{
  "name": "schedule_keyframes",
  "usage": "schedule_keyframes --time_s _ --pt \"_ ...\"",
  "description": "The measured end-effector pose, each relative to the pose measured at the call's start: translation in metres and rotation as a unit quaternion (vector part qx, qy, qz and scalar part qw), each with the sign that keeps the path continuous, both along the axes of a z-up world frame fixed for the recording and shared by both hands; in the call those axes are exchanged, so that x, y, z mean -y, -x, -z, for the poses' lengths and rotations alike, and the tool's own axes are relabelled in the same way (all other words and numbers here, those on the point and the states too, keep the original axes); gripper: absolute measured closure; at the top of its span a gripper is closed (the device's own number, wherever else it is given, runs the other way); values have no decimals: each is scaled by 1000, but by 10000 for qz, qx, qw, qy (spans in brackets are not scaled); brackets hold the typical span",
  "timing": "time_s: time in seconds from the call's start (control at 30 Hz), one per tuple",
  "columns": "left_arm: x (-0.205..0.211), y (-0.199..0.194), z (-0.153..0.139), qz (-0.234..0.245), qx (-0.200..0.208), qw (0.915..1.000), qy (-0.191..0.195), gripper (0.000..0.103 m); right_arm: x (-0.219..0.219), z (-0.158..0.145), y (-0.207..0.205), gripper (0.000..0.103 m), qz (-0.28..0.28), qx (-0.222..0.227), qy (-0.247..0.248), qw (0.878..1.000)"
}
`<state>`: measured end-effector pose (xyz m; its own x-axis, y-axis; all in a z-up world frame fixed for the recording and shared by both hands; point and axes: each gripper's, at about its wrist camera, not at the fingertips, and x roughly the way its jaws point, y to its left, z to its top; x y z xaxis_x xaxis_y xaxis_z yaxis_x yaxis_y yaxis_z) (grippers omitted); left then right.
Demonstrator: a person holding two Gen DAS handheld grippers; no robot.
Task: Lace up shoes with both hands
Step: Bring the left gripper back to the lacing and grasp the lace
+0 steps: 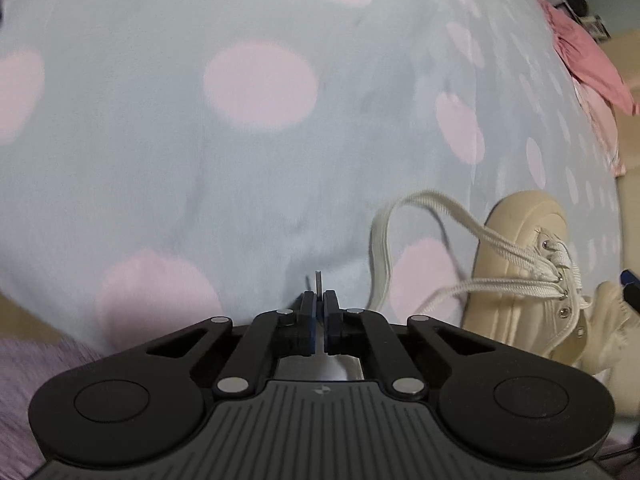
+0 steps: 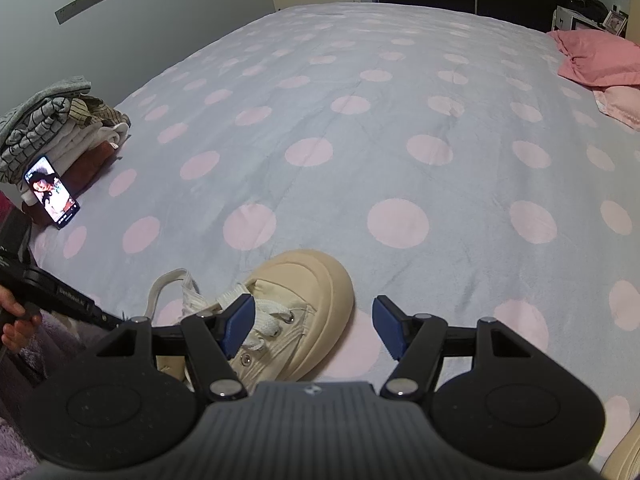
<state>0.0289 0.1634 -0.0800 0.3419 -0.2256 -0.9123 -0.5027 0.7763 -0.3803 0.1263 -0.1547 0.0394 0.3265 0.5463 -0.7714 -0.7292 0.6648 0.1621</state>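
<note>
Shoe (image 2: pixel 296 312): partly laced, lace (image 1: pixel 384 240) loose.
Left gripper (image 1: pixel 319 304): closed on the lace tip.
Right gripper (image 2: pixel 312 328): open, empty.
Left: threading, tying.

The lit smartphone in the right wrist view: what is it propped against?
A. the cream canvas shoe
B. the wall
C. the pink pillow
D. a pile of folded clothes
D: the lit smartphone leans against the pile of folded clothes at the left edge of the polka-dot bedspread, far from the cream canvas shoe and the pink pillow.
</note>
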Motion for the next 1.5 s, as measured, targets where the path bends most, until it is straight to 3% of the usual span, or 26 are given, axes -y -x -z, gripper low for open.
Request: schedule_keyframes --time_s 0.2,0.33,0.5,0.73,0.87,0.97,1.1,1.3,1.5 --pt "-4 -13 -48 467 664 9913 -1032 102 -1 1 2 35 -100 -14 7 9999" --pt "-1 -18 -83 868 1216 9753 -1625 102 -3 1 6 35 -272 -25 42 9996" --pt "26 -22 -120 1706 1925 9393 -2270 102 -9 3 13 35 -572 -95 80 9983" --pt "87 -23 -144 3275 2630 8631 -2804 102 -15 12 27 37 -1006 -368 84 9942" --pt "129 -32 -138 3968 2815 8246 -2885 102 -19 18 34 51 -1157 -425 180 9922" --pt "154 -39 -131 4274 2886 8077 -2857 102 -21 23 37 57 -1259 -485 243 9906" --pt "178 -39 -119 4658 2892 7865 -2842 102 -22 28 40 75 -1355 -525 328 9888" --pt "196 -27 -105 5227 2851 7499 -2882 102 -20 31 37 86 -1400 -598 327 9878" --pt "208 -28 -89 5517 2782 7351 -2790 102 -9 33 30 87 -1288 -705 248 9888"
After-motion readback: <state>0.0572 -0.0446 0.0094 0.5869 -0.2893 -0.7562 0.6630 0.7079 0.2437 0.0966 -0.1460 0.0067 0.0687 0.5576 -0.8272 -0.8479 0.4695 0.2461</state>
